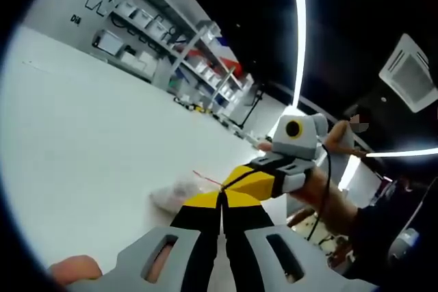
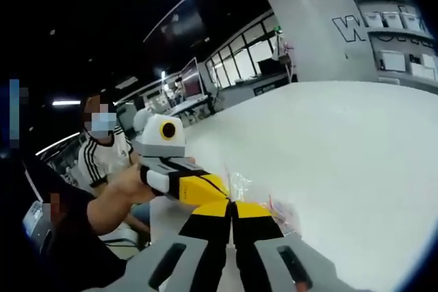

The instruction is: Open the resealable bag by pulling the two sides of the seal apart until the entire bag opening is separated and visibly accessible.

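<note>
A clear resealable bag (image 1: 173, 195) with a thin red seal line lies crumpled on the white table (image 1: 82, 135). My left gripper (image 1: 222, 196) is shut, its yellow-tipped jaws pressed together at the bag's seal end. My right gripper (image 1: 231, 184) comes in from the right and meets the left one tip to tip at the same edge. In the right gripper view, my right gripper (image 2: 233, 207) is shut with the clear bag (image 2: 282, 213) bunched around its tips, and the left gripper (image 2: 211, 193) reaches in from the left. What lies between the jaws is hidden.
Shelves with white bins (image 1: 171, 32) line the far wall. A seated person in a striped white shirt (image 2: 102, 152) is beyond the table's edge. A hand (image 2: 123, 186) holds the left gripper. The table spreads wide and bare to the right (image 2: 342, 155).
</note>
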Demonstrator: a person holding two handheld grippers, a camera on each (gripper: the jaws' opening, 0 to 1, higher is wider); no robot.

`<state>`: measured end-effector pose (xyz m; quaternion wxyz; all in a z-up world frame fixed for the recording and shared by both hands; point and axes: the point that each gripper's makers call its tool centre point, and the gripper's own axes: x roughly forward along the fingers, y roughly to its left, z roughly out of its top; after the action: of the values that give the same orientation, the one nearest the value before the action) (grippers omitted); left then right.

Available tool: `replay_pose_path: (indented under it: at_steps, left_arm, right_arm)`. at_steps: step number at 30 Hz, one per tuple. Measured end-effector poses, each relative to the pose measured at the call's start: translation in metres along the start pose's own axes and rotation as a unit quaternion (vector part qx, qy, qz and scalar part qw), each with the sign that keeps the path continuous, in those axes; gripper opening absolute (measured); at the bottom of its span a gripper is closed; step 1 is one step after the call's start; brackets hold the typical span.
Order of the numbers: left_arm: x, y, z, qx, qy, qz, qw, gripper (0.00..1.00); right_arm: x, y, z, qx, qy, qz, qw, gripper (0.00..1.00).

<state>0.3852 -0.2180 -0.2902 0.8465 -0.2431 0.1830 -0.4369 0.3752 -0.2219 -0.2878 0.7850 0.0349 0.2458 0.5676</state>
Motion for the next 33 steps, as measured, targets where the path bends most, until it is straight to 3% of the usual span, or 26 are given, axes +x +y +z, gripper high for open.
replay_pose_path:
  at_steps: [8,16,19,22,33]
  left_arm:
    - [0.000,-0.002,-0.002,0.000,0.001,0.000,1.0000,0.01]
    - [0.000,-0.002,-0.002,0.007,0.004,0.003,1.0000,0.00]
    - [-0.001,0.001,-0.005,0.019,0.014,0.012,0.9997,0.00]
    - [-0.002,0.001,-0.006,0.015,0.014,0.009,0.9998,0.00]
    - [-0.002,-0.002,-0.005,0.017,0.014,0.007,0.9997,0.00]
  right_arm:
    - [-0.001,0.000,-0.001,0.012,0.000,-0.011,0.9999,0.00]
    - [-0.001,-0.001,0.001,-0.012,0.007,-0.029,0.9995,0.00]
    - [-0.005,-0.009,0.006,-0.017,-0.005,-0.046,0.9988,0.00]
    - [-0.010,-0.012,0.012,0.009,-0.020,-0.038,0.9990,0.00]
    - [-0.010,-0.010,0.012,0.004,-0.020,-0.045,0.9988,0.00]
